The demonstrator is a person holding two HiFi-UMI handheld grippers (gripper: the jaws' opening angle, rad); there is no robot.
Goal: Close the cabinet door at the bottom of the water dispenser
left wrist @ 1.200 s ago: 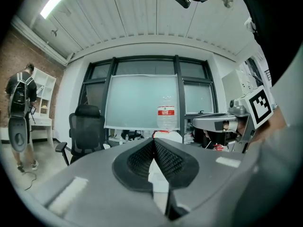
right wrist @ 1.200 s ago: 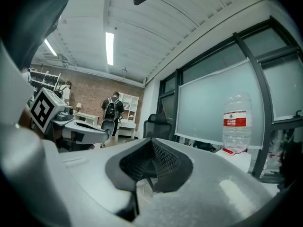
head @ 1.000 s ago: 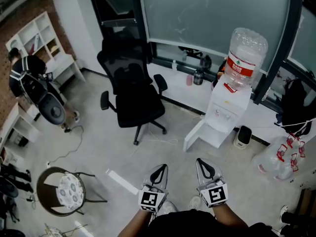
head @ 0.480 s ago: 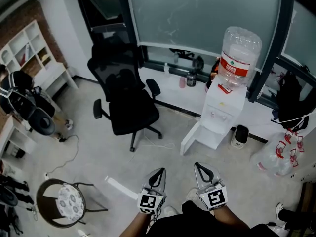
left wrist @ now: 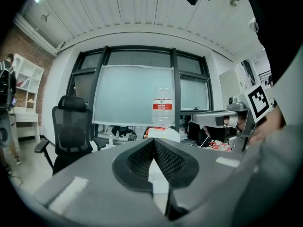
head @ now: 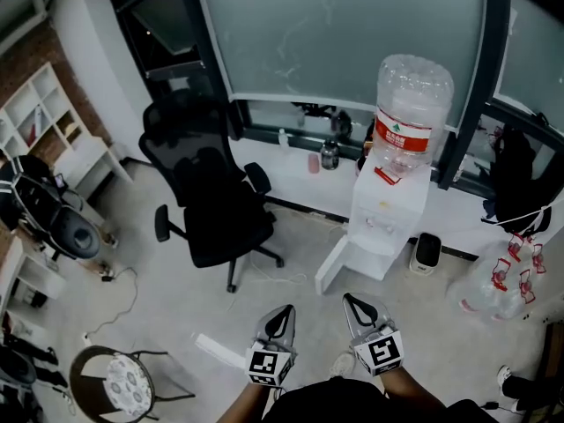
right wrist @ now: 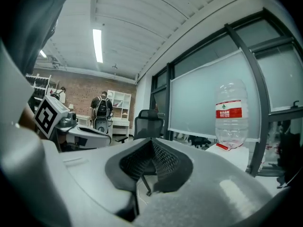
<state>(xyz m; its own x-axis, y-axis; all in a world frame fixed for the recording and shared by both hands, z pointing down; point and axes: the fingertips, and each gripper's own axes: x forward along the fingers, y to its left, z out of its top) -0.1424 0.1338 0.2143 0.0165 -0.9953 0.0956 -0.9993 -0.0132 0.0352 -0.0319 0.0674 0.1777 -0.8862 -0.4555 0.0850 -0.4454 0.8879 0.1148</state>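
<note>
Left gripper (head: 284,314) is pinched shut with nothing in it; in its own view the two mesh pads meet at the tip. Same deal with the right gripper (head: 354,303): jaws together, empty. Both are held low, side by side, at the bottom of the head view, marker cubes facing up.

Just past them is bare grey floor, with a white strip (head: 220,349) lying on it off to the left. Then comes the cabinet door (head: 337,261), a white panel swung wide open to the left of the water dispenser (head: 386,218). It's ahead of both grippers, closer to the right one, and nothing is touching it. I can't tell what's inside the cabinet from here.

The dispenser carries a big clear water bottle (head: 411,113) with a red label, upside down on top. It looks see-through, but I can't read the water level. In the left gripper view the bottle sits dead ahead above the closed jaws.

A small white appliance (head: 426,252) stands right beside the dispenser's base, and a clear plastic bag (head: 493,291) with red-and-white stuff in it sits further right. A black office chair (head: 211,205) is off to the left. Behind that, a white ledge holds a pink cup (head: 314,163) and a dark jar (head: 330,155) under the frosted window.
</note>
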